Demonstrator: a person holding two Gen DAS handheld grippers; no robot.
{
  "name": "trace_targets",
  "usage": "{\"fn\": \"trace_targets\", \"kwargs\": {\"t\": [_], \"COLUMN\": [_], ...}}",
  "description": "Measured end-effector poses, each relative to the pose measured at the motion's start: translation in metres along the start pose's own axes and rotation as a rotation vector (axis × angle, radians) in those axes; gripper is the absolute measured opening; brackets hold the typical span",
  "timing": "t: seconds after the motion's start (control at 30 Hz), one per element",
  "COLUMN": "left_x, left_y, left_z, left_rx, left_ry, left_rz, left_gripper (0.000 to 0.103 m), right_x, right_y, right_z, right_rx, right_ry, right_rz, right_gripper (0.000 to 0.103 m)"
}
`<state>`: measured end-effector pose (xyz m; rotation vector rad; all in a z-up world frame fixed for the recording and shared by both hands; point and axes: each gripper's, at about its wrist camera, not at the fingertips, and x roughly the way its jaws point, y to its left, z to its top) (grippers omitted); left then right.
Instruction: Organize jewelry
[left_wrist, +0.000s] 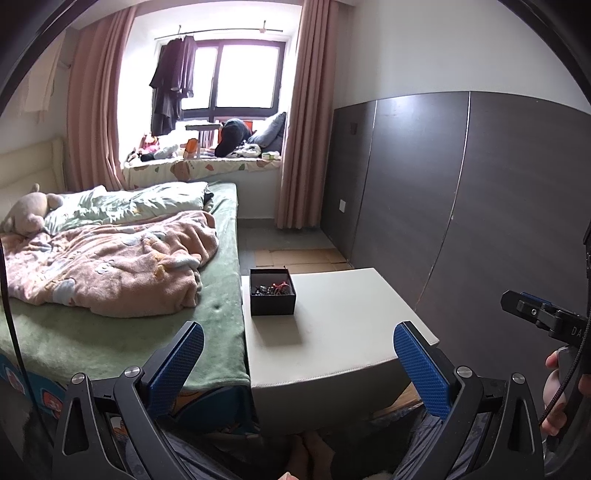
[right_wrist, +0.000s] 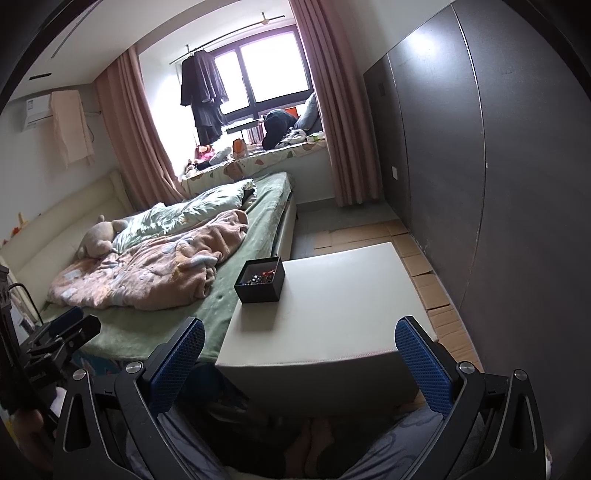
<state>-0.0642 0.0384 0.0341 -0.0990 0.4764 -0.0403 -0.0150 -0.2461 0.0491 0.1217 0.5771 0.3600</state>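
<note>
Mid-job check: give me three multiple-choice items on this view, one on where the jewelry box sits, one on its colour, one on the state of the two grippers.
1. The jewelry box sits:
A. at the white table's far corner beside the bed
B. on the bed
C. on the floor

2. The box is:
A. white
B. black
C. pink

3. The left gripper and right gripper are:
A. both shut
B. one holding the box
C. both open, empty

Answers: 1 A, it stands on the tabletop by the mattress edge; 2 B, dark walls all round; 3 C, blue pads spread wide, nothing between.
</note>
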Motion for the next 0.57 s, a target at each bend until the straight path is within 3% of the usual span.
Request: {"fn": "trace_targets", "kwargs": {"t": [0.57], "left_x": [0.0026], "left_y": [-0.0041], "left_z": [0.0022], "left_rx": [0.020], "left_ry": [-0.015], "left_rz": [0.023], "left_gripper": [0.103], "right_x": [0.0049], "right_y": [-0.0073], "right_z": [-0.0040], "right_rx": [0.014], "right_ry": [0.008], "right_rz": [0.001], "right_gripper": [0.103]}}
